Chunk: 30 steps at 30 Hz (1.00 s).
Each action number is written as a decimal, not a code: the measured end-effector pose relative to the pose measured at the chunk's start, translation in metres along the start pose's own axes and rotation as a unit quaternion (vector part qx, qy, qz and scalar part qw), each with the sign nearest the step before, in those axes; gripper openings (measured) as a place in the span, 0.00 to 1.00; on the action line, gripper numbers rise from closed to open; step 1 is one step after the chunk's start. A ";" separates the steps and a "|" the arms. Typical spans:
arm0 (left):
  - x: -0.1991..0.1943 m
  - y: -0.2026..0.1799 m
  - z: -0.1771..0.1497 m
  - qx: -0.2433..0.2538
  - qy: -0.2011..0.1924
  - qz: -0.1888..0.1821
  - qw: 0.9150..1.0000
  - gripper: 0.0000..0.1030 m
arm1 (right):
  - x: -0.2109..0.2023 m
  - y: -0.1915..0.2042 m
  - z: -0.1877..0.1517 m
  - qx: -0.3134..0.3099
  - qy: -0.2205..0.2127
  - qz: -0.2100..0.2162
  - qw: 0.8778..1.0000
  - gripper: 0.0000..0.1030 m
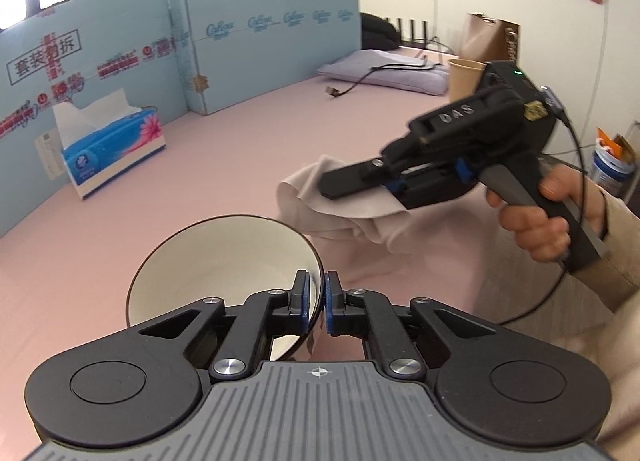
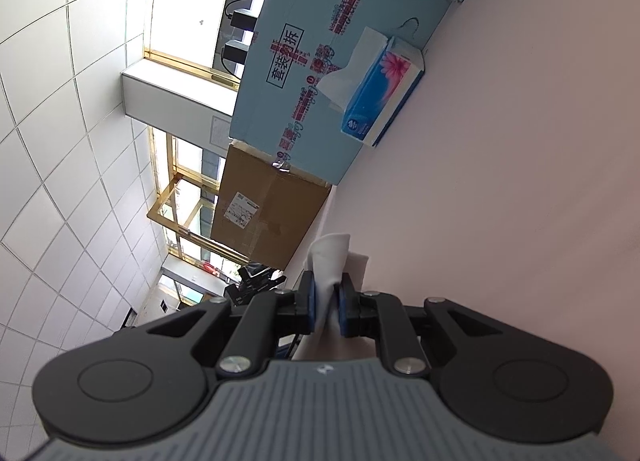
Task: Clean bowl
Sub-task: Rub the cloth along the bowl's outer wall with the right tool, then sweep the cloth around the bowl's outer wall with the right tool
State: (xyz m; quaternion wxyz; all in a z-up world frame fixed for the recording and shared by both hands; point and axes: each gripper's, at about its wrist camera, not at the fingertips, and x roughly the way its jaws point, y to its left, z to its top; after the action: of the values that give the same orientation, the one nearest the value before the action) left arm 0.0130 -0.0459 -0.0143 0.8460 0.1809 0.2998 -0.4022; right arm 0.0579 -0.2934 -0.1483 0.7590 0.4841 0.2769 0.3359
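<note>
The left gripper (image 1: 316, 301) has its jaws clamped on the bowl (image 1: 224, 261) rim, tilting it above the pink tabletop (image 1: 240, 149). The right gripper (image 2: 326, 307) jaws pinch a folded cloth (image 1: 320, 197), just beside the bowl, not touching. Both grasps look done; wiping the inside remains.

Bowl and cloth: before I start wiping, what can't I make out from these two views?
- Bowl, left wrist view: near rim and underside hidden behind the left tongs, shut on the rim.
- The bowl is out of frame in the right wrist view.
- Cloth, left wrist view: its middle is covered by the right tongs.
- Cloth, right wrist view: only the pinched fold shows.
- Soiling inside the bowl: none visible on the part shown.
</note>
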 end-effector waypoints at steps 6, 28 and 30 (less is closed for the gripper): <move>-0.004 0.002 -0.004 0.006 -0.003 -0.013 1.000 0.11 | 0.018 -0.005 -0.006 0.022 0.020 0.006 1.000 0.15; -0.004 0.008 -0.009 0.015 -0.012 -0.039 0.999 0.11 | 0.100 -0.005 0.033 0.009 0.102 -0.008 0.995 0.15; -0.004 0.009 -0.009 0.011 -0.013 -0.039 0.999 0.11 | 0.107 -0.003 0.035 0.007 0.111 -0.007 0.994 0.15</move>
State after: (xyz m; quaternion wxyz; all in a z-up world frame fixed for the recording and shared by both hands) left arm 0.0145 -0.0335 -0.0179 0.8313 0.1730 0.2916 -0.4405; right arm 0.1510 -0.2300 -0.1484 0.7226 0.4471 0.3653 0.3802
